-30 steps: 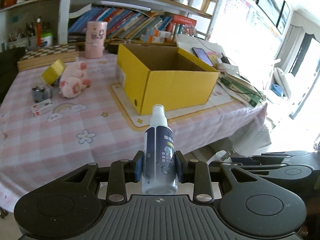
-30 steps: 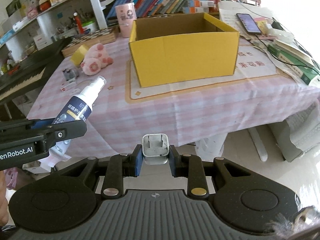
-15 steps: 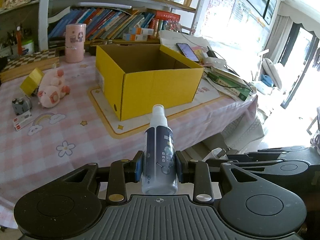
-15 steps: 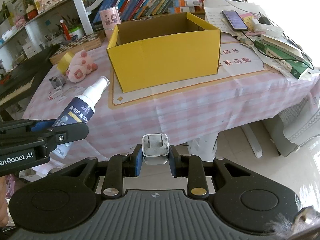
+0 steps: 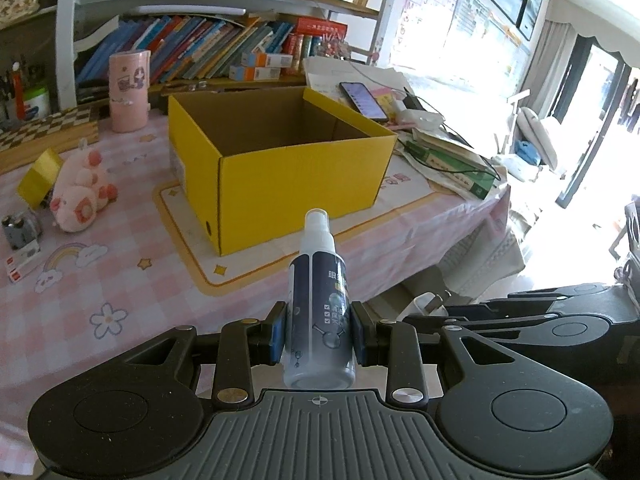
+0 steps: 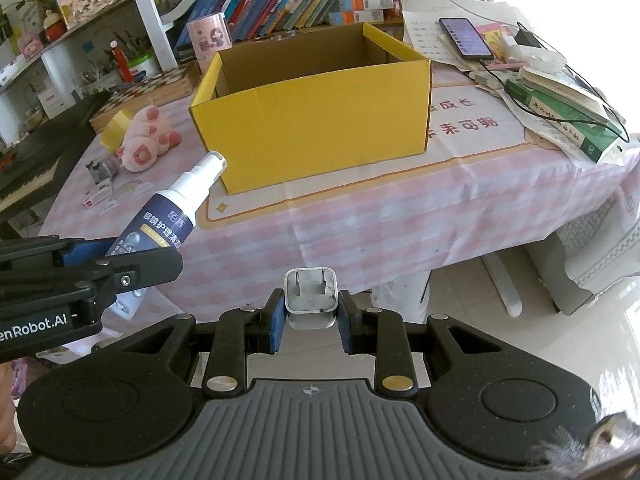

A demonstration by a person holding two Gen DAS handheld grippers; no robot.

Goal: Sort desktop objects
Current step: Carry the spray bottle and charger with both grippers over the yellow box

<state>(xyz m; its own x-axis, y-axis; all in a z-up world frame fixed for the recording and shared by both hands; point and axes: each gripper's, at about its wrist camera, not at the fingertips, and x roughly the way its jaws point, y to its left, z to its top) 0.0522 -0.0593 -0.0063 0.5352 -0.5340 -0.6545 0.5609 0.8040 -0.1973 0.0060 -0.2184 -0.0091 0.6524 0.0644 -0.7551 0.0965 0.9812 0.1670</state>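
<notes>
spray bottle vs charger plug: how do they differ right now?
The spray bottle is tall, dark blue with a white nozzle; the charger plug is a small white cube with two metal prongs. The bottle sits in the left gripper, the plug in the right gripper. The bottle sticks far past its fingers; the plug barely does. Both are clamped, short of the yellow box.

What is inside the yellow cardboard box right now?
Only bare brown inner walls of the yellow cardboard box show in either view; no object is visible inside. Its floor is hidden behind the near wall, so something lying low cannot be ruled out.
</notes>
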